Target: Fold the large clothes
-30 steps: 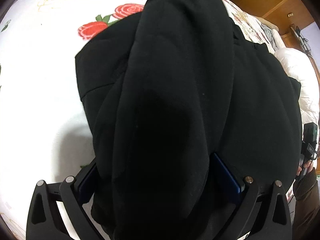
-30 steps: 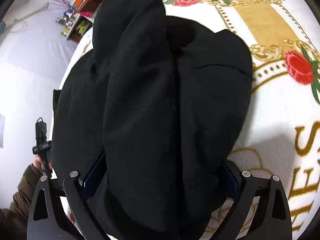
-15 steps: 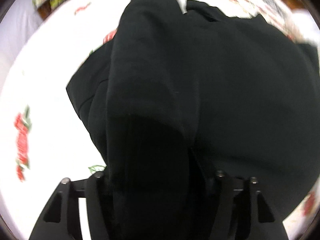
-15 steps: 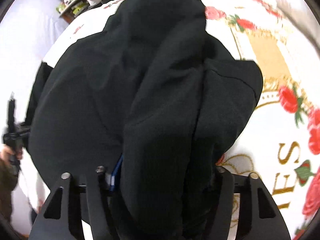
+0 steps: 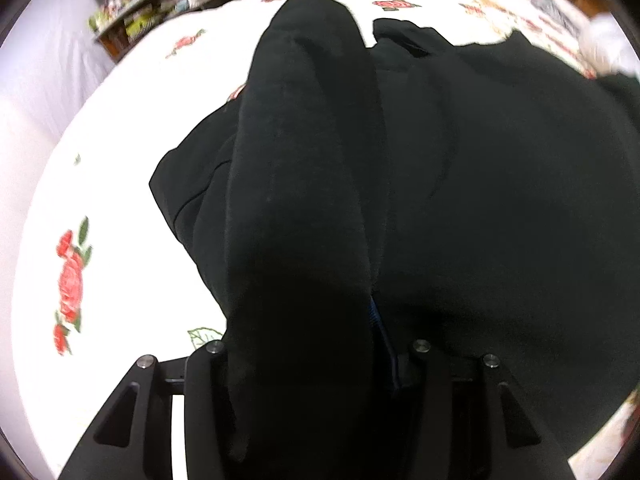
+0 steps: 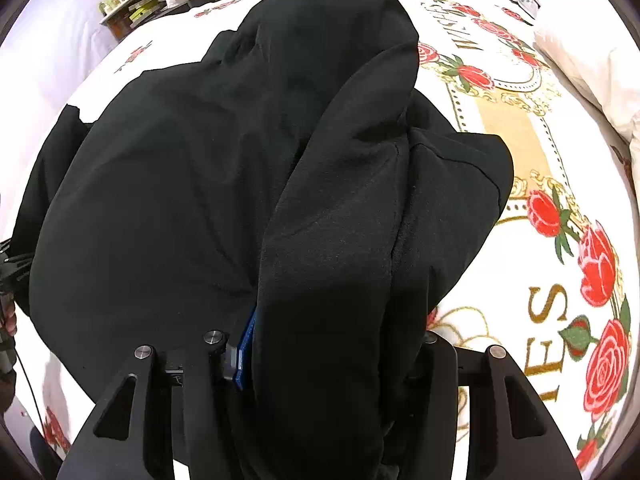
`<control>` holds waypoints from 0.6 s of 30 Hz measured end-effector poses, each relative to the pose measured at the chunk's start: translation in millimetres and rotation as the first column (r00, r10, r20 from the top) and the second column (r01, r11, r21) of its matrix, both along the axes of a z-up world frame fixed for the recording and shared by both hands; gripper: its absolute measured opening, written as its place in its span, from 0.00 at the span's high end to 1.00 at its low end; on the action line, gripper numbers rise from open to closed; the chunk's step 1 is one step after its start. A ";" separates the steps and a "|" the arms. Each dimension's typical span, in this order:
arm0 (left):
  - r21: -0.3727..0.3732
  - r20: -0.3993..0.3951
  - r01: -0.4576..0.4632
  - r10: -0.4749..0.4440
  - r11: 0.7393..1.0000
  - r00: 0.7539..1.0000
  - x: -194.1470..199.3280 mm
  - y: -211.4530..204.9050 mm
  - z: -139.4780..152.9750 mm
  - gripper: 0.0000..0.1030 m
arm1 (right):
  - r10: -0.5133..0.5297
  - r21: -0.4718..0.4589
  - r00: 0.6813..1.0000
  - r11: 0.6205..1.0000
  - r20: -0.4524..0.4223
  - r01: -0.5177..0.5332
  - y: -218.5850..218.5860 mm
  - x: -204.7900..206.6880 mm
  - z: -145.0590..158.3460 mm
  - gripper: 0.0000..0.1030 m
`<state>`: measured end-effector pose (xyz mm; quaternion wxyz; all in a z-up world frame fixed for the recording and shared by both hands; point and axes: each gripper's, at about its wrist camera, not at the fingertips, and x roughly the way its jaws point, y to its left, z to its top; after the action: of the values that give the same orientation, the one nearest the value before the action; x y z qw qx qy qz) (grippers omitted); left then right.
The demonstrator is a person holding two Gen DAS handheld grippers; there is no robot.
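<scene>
On my left wrist view, the left gripper [image 5: 308, 344] is clenched on a thick fold of the black sweatshirt [image 5: 460, 184], which lies spread over the rose-patterned bedspread [image 5: 80, 208]. On the right, my right gripper [image 6: 324, 344] likewise grips a bunched fold of it, with a white pillow [image 6: 592, 48] at far right.

Garment [image 5: 460, 200] was plain black all over, no print. Bedspread [image 5: 132, 128] was white with red roses, green leaves; right wrist view showed gold band, gold scrollwork and brownish-gold lettering on it [image 6: 516, 128]. Gripper frames black, finger pads [image 6: 245, 344] blue. Pillow [image 6: 588, 40] off-white. Wood furniture orange-brown.
</scene>
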<state>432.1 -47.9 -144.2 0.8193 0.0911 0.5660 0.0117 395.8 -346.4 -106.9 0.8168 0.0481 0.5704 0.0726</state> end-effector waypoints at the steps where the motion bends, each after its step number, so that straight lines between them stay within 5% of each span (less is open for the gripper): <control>1: -0.036 -0.003 -0.010 0.010 0.999 1.000 0.4 5.5 0.3 0.51 | -0.004 0.001 1.000 1.000 0.003 0.004 -0.2 -0.5 -0.1 0.50; 5: -0.119 -0.028 -0.043 0.040 0.992 0.999 3.2 15.7 -3.7 0.48 | -0.006 -0.008 1.000 1.000 0.003 0.007 3.2 4.4 0.5 0.49; 8: -0.145 -0.020 -0.050 0.048 0.988 0.999 -0.9 14.4 2.3 0.60 | -0.019 -0.024 1.000 1.000 0.020 0.019 5.7 1.4 4.0 0.52; 11: -0.184 0.025 -0.053 0.059 0.981 0.998 -11.6 20.9 20.6 0.69 | -0.011 -0.067 0.997 0.998 0.071 0.016 15.6 -4.7 15.1 0.60; 18: -0.286 0.137 -0.035 0.077 0.958 0.988 -10.7 74.5 71.9 0.71 | -0.039 -0.033 0.979 0.998 0.199 0.046 16.1 -23.7 60.4 0.65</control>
<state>421.5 26.6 -72.3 0.8627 -0.0439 0.5022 -0.0393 372.1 -330.3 -46.5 0.8716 0.0373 0.4863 0.0488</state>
